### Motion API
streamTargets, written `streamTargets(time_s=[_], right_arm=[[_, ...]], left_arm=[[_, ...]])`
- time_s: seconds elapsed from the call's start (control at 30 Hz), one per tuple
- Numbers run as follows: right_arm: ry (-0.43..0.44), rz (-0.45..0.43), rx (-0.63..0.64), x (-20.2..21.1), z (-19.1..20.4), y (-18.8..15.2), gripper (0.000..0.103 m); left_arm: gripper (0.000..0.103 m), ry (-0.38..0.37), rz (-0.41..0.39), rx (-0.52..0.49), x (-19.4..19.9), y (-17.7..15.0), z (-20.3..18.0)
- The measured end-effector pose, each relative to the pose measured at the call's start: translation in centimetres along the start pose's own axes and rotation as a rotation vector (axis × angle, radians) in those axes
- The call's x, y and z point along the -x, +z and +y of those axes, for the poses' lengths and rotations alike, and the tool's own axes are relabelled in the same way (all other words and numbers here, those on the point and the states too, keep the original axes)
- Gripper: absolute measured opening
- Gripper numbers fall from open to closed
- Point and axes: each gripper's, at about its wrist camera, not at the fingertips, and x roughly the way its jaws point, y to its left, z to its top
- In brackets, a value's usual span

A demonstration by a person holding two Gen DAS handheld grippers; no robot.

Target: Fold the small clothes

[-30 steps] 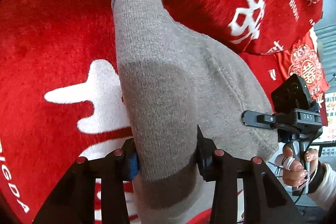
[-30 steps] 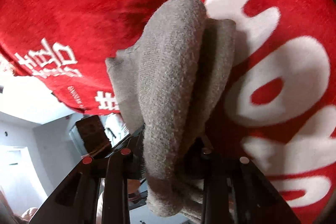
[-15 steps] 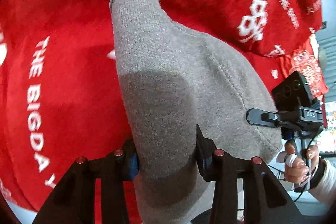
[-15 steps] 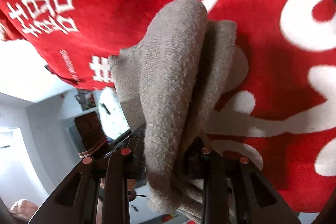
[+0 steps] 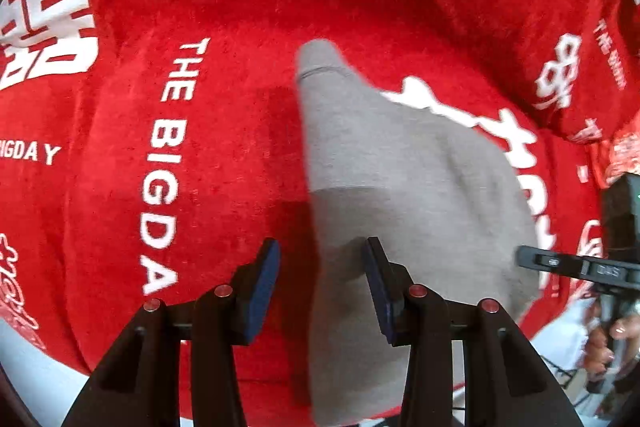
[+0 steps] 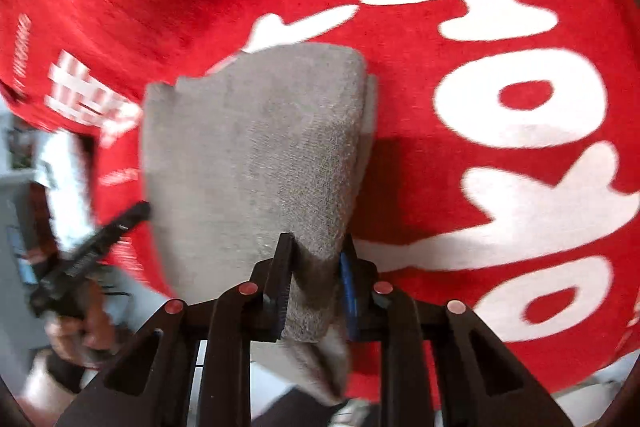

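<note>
Red fleece blanket (image 5: 248,187) with white lettering covers the whole support surface; bumpy, folds at far side. "THE BIGDAY" text at left, big white characters at right. Grey knit garment (image 5: 400,171) partly rests on blanket, near-right end raised.

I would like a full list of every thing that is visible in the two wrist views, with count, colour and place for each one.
grey knitted garment: one, grey, hanging above the red cloth between the two grippers; in the left wrist view it looks blurred.
red cloth: one large piece, red with white letters and signs, spread under everything.
room background: pale and blurred, at the lower left edge of the right wrist view; details cannot be told.
left gripper: one, black with blue pads; the garment is between its jaws, and the pad on the picture's left stands clear of it.
right gripper: one, black, jaws closing with a bunch of the garment between them.
hand: one, blurred, holding the left gripper's handle.
</note>
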Motion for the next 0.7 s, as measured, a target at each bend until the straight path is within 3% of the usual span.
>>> streamTargets(time_s=[0.1, 0.17, 0.27, 0.33, 0.53, 0.7], right_arm=[[-0.067, -0.024, 0.016, -1.2, 0.2, -0.2, 0.024], [-0.102, -0.044, 0.024, -1.0, 0.4, -0.3, 0.032], [-0.14, -0.051, 0.02, -0.1, 1.2, -0.5, 0.033], [-0.169, -0.059, 0.008, 0.5, 1.2, -0.9, 0.033], [-0.129, -0.061, -0.064, 2.9, -0.4, -3.1, 0.032], [-0.117, -0.061, -0.079, 3.8, -0.1, -4.7, 0.032]], left_arm=[[0.047, 0.038, 0.0, -0.016, -1.6, -0.2, -0.7], [0.053, 0.069, -0.023, -0.04, -2.0, -0.5, -1.4], [0.064, 0.121, -0.043, -0.071, -2.0, -0.6, -1.5], [0.064, 0.122, -0.035, -0.068, -1.8, -0.6, -1.3], [0.064, 0.202, -0.027, -0.081, -0.6, -1.5, -1.7], [0.064, 0.21, 0.004, -0.061, -0.2, -2.7, -1.8]])
